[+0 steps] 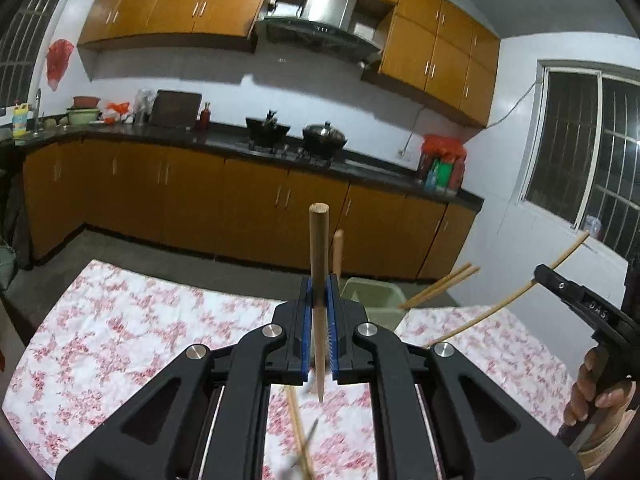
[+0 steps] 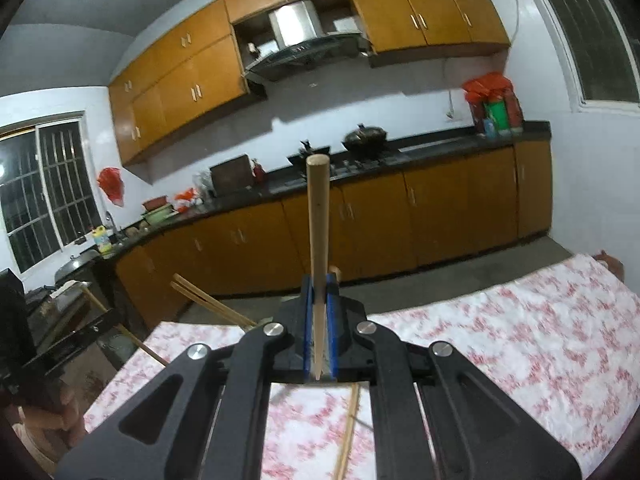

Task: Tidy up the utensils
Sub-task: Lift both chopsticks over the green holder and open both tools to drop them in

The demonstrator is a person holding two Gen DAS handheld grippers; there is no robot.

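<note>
My left gripper (image 1: 319, 300) is shut on a wooden chopstick (image 1: 319, 248) that stands upright between the blue pads, thick end up. My right gripper (image 2: 320, 300) is shut on a second chopstick (image 2: 318, 216), also upright. The right gripper (image 1: 576, 292) also shows in the left wrist view at the right, its chopstick (image 1: 504, 300) slanting across. A pale green utensil holder (image 1: 374, 296) stands on the table just beyond the left gripper, with a pair of chopsticks (image 1: 444, 284) leaning out of it. Loose chopsticks (image 1: 298, 432) (image 2: 348, 432) lie on the floral tablecloth below the grippers.
The table carries a pink floral cloth (image 1: 132, 320). Behind it run orange kitchen cabinets (image 1: 200, 196), a dark counter with two woks (image 1: 324, 136) and a range hood (image 1: 320, 20). A barred window (image 1: 588, 152) is at the right. The left gripper's body (image 2: 72, 340) shows at the left of the right wrist view.
</note>
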